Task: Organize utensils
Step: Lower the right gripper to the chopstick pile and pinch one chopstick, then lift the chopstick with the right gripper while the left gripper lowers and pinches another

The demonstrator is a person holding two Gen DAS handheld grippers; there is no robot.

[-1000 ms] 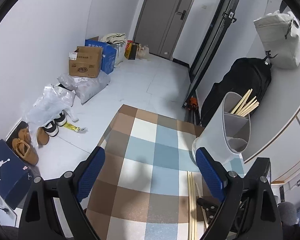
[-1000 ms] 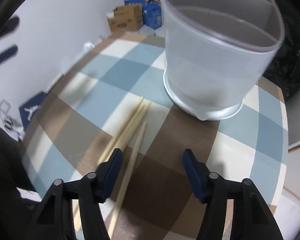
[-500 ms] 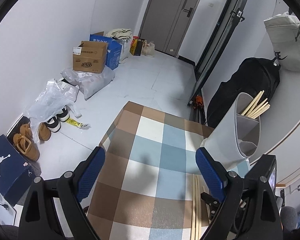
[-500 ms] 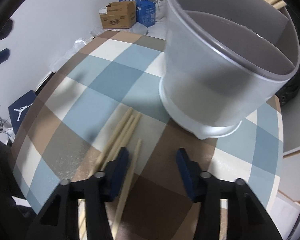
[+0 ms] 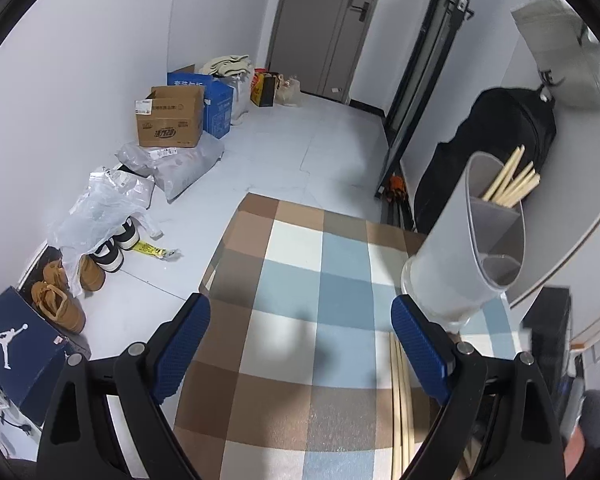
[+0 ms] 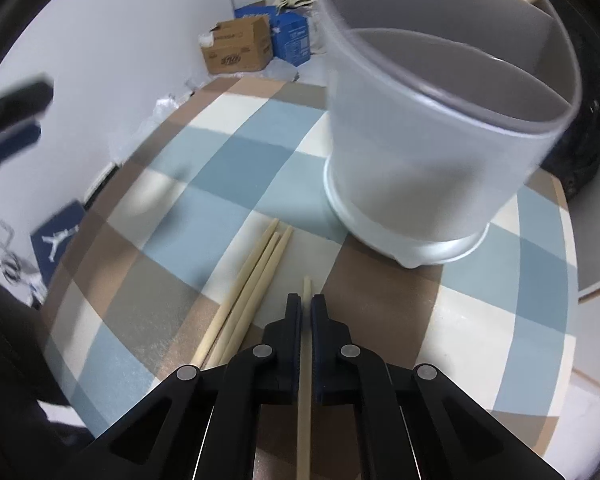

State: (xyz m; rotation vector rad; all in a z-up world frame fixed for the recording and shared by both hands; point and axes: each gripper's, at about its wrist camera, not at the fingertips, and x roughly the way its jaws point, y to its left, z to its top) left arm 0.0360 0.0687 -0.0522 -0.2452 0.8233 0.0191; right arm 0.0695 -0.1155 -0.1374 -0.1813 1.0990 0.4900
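Observation:
My right gripper (image 6: 306, 307) is shut on a single wooden chopstick (image 6: 305, 392) that lies along its fingers, tip poking out toward the holder. Three more chopsticks (image 6: 247, 288) lie side by side on the checked tablecloth (image 6: 204, 200) just left of it. The grey divided utensil holder (image 6: 432, 128) stands right ahead; several chopsticks (image 5: 512, 182) stand in its far compartment. My left gripper (image 5: 300, 344) hangs open over the cloth with nothing between its pads. The holder (image 5: 472, 240) is to its right, and the loose chopsticks (image 5: 400, 396) lie by its right finger.
The round table's edge (image 5: 220, 256) drops to a grey floor with cardboard boxes (image 5: 170, 122), plastic bags, shoes (image 5: 60, 300) and a blue shoe box (image 5: 16, 344). A black bag (image 5: 496, 148) leans behind the holder. The left gripper shows blurred at the far left (image 6: 12, 120).
My right gripper's jaws went from wide apart to shut on the lone chopstick, and its view shifted slightly. The left view has tilted a little; its jaws stay as wide.

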